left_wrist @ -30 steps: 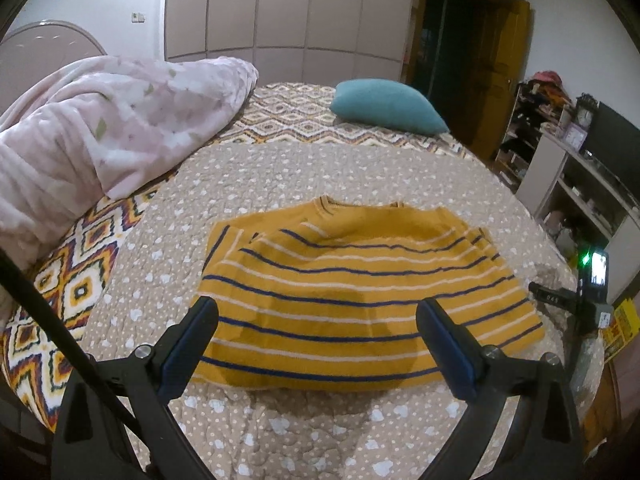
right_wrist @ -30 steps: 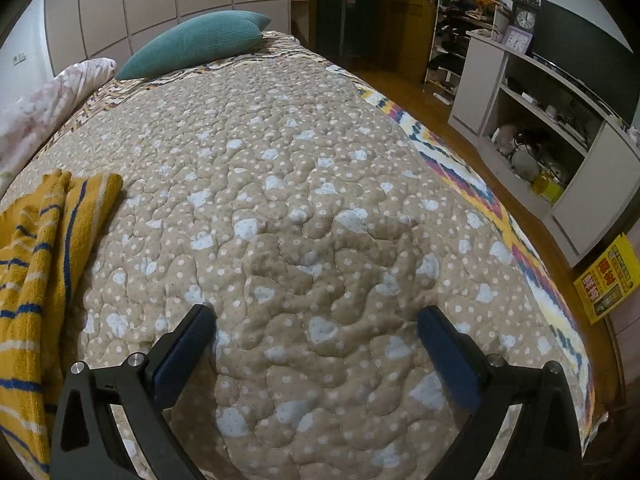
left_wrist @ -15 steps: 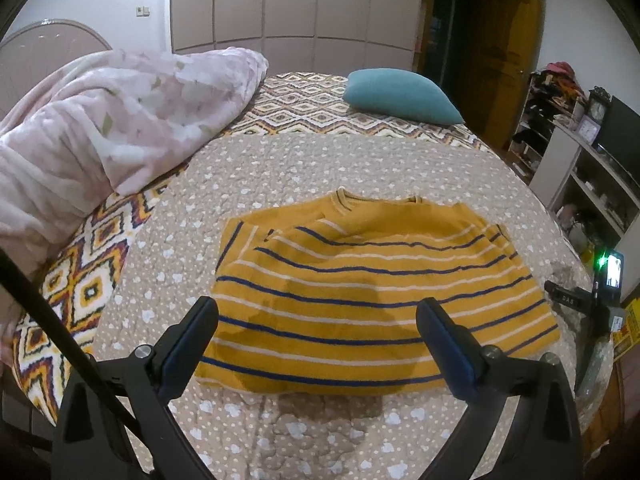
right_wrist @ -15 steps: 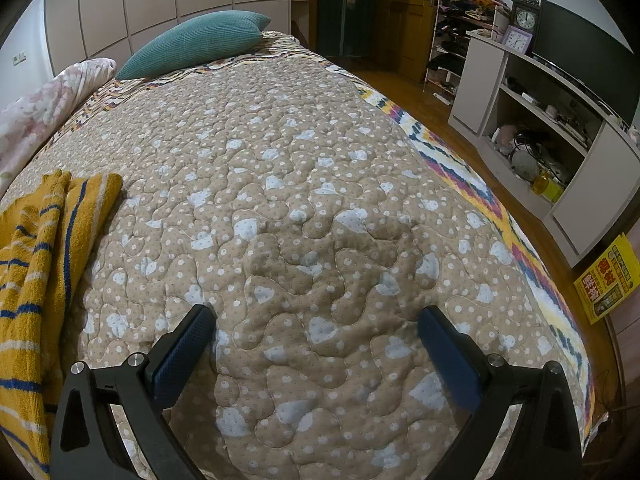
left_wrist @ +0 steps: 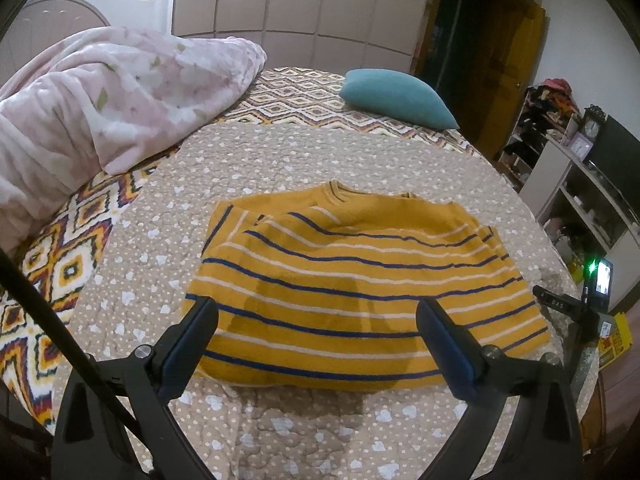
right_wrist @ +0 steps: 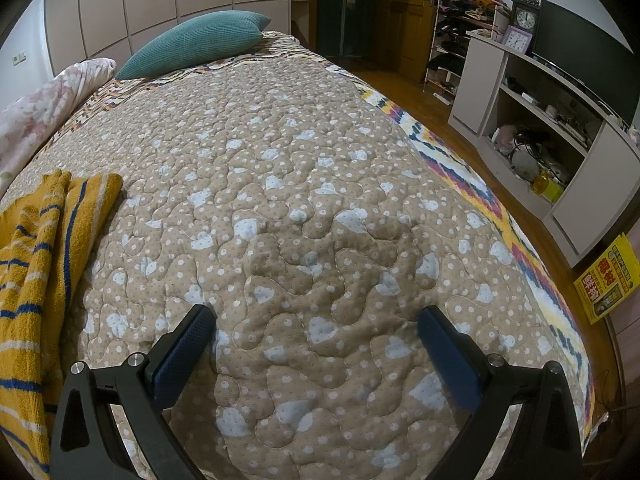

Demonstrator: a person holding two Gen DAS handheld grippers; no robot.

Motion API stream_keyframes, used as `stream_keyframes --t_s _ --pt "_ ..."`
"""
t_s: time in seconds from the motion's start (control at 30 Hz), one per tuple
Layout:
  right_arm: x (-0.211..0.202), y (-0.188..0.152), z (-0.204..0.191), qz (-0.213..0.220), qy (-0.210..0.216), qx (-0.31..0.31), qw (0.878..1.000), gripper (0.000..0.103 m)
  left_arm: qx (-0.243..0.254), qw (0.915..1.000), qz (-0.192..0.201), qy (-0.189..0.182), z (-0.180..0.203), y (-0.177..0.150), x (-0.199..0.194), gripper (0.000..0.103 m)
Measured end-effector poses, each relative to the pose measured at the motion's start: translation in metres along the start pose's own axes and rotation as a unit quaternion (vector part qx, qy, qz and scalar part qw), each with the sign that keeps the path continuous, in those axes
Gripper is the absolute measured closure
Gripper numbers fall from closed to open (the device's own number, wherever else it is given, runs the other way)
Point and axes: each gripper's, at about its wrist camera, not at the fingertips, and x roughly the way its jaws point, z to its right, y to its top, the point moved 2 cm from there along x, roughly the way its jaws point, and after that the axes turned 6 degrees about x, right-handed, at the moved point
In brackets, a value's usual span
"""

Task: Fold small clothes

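The striped sweater (left_wrist: 352, 292) lay straight ahead of the left tool (left_wrist: 316, 320), its long axis running left to right. The right tool (right_wrist: 316, 328) faced bare quilt (right_wrist: 320, 200), with the sweater off to its left. Both tools were wide open and held nothing.

One mustard striped sweater (left_wrist: 352, 280) lay on one beige quilt (right_wrist: 312, 184). There was one teal pillow (left_wrist: 396, 98), one pink floral duvet (left_wrist: 112, 92), two clocks, a dark one (right_wrist: 525, 16) and a purple one (right_wrist: 518, 40), one television (right_wrist: 588, 68) and one yellow box (right_wrist: 606, 280). Two grippers, left (left_wrist: 318, 312) and right (right_wrist: 316, 320), each showed two blue-padded fingers.
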Motion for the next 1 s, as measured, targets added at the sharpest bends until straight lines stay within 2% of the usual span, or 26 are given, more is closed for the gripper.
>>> stream_keyframes --t_s 0.43,1.0 --pt "0.000 0.000 0.000 0.000 0.000 0.000 1.000 0.000 -0.022 0.9996 0.009 -0.017 -0.014 -0.003 0.001 0.004" --pt "0.000 0.000 0.000 0.000 0.000 0.000 1.000 0.000 -0.036 0.9992 0.005 -0.018 -0.024 -0.005 0.003 0.004"
